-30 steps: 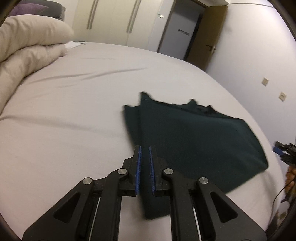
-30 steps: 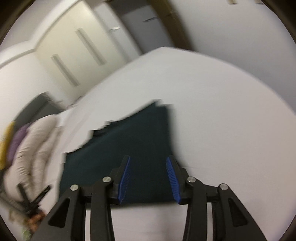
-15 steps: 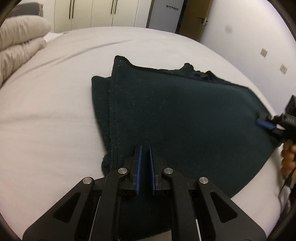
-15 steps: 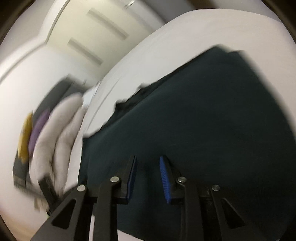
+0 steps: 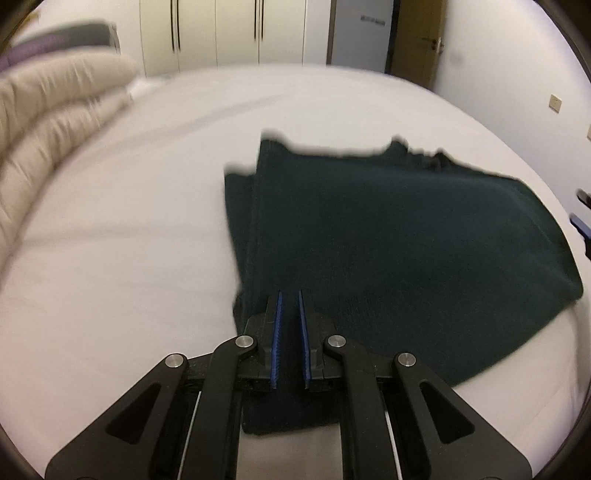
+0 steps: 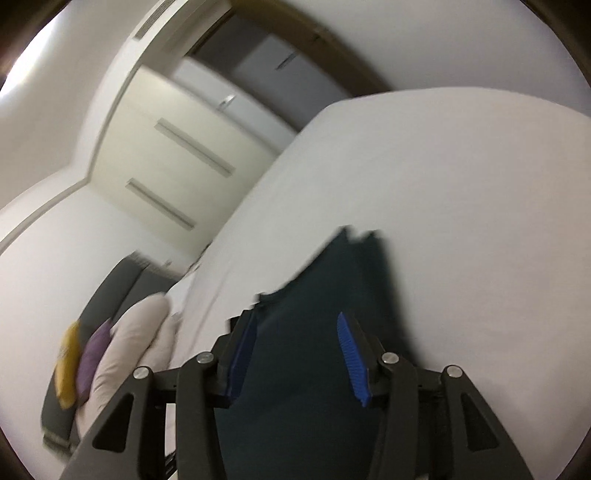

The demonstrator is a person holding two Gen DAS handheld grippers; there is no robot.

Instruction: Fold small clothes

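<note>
A dark green garment (image 5: 388, 236) lies folded flat on the white bed sheet (image 5: 122, 266); it also shows in the right wrist view (image 6: 317, 332). My left gripper (image 5: 289, 295) hovers over the garment's near left edge, its jaws a narrow gap apart with nothing between them. My right gripper (image 6: 297, 323) is open and empty above the garment's right side, and its blue fingertips (image 5: 580, 225) show at the right edge of the left wrist view.
A cream duvet (image 5: 48, 122) is piled at the bed's far left, with purple and yellow cushions (image 6: 79, 365) beside it. Wardrobe doors (image 5: 221, 33) and a room door (image 5: 417, 40) stand beyond the bed.
Both grippers have lifted and pulled back from the garment. The right gripper's jaws have opened wider. The left jaws keep the same narrow gap.
</note>
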